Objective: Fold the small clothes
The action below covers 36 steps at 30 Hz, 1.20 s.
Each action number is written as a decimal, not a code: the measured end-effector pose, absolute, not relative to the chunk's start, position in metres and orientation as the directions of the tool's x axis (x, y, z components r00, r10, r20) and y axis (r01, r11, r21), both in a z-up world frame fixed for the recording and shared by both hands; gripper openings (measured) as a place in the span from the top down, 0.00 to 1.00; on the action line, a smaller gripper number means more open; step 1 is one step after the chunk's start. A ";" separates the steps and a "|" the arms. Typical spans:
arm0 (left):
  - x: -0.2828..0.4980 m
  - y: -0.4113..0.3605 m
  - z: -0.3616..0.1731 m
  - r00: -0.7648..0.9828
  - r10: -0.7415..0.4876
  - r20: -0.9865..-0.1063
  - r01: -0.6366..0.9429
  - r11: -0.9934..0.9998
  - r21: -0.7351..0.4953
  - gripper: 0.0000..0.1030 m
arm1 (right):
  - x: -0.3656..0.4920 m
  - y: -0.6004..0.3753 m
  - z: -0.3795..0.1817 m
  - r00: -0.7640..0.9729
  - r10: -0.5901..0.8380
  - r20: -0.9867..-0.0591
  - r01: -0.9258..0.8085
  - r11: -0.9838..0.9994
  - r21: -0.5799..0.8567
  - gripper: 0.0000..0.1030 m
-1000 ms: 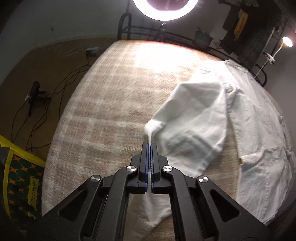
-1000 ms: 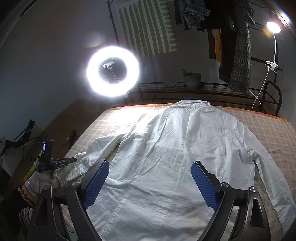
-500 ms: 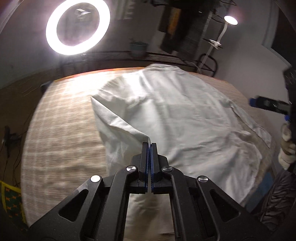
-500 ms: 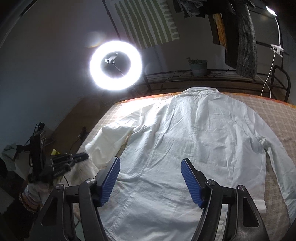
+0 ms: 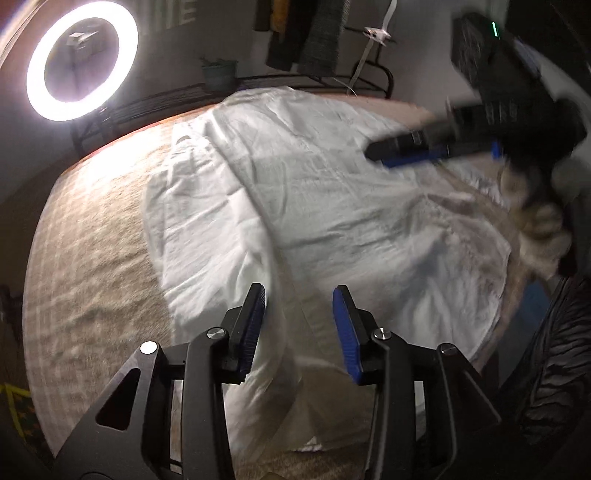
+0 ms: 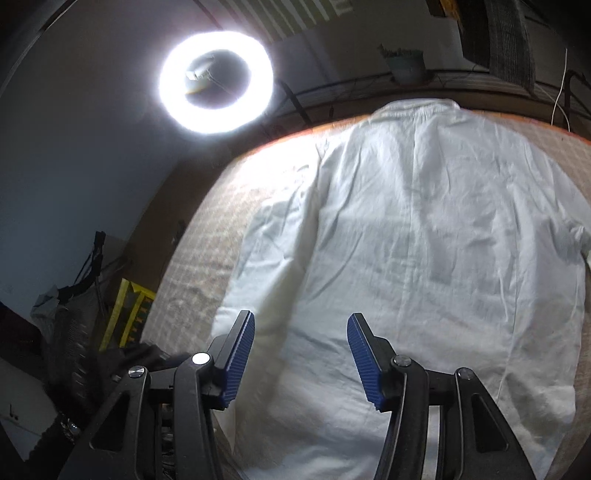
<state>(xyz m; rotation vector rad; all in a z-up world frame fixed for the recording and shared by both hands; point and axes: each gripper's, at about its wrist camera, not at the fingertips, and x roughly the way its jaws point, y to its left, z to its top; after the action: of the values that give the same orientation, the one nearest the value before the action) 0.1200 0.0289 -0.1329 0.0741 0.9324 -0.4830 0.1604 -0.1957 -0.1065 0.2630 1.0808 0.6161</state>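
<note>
My left gripper (image 5: 298,325) has its blue-padded jaws spread apart, holding nothing, poised above the folded-over sleeve (image 5: 218,236) of a white shirt (image 5: 332,192). A second ago those jaws were pinched shut on the sleeve's end; now the cloth is released and lies doubled inward along the shirt's left side. My right gripper (image 6: 301,354) also stands with jaws wide apart, empty, above the shirt's (image 6: 424,258) lower back panel. In the left wrist view I also see it blurred at the upper right, over the far side of the garment.

The shirt lies back-up and spread flat, collar pointing away from me, on a tan checked cover (image 5: 88,258) over a broad table. The cover's far edge (image 6: 280,140) shows an orange border. Bare cover is visible to the left of the shirt; on the right the cloth runs close to the edge.

Beyond the table, a bright ring light (image 6: 216,81) glows, with a dark metal rack (image 5: 177,96), a small potted plant (image 6: 404,64) and hanging dark clothes (image 5: 303,33) along the wall. A yellow patterned object (image 6: 127,317) sits on the floor at left.
</note>
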 end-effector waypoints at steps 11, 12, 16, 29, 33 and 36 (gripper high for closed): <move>0.103 0.099 -0.150 0.463 -0.394 -0.794 0.204 0.919 -0.337 0.62 | 0.124 -0.156 -0.131 0.147 0.656 -0.740 -0.393 0.725 0.565 0.46; 0.101 0.093 -0.154 0.447 -0.416 -0.792 0.213 0.909 -0.358 0.62 | 0.123 -0.153 -0.131 0.138 0.666 -0.733 -0.391 0.716 0.578 0.46; 0.090 0.053 -0.162 0.362 -0.554 -0.750 0.279 0.832 -0.480 0.62 | 0.122 -0.143 -0.126 0.162 0.663 -0.731 -0.401 0.721 0.565 0.46; 0.094 0.093 -0.160 0.451 -0.397 -0.799 0.093 0.912 -0.400 0.62 | 0.105 -0.147 -0.135 0.157 0.620 -0.768 -0.421 0.746 0.516 0.46; 0.124 0.109 -0.192 0.380 -0.463 -0.800 -0.005 0.865 -0.502 0.59 | 0.091 -0.129 -0.150 0.110 0.577 -0.809 -0.461 0.751 0.473 0.46; 0.141 0.108 -0.204 0.373 -0.477 -0.796 -0.018 0.854 -0.520 0.55 | 0.083 -0.115 -0.163 0.098 0.516 -0.851 -0.497 0.766 0.407 0.47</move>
<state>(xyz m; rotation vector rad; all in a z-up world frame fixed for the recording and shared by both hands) 0.1409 0.1078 -0.2043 -0.4906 1.1620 -0.3094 0.0832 -0.1146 -0.1626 0.0179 1.2675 0.7498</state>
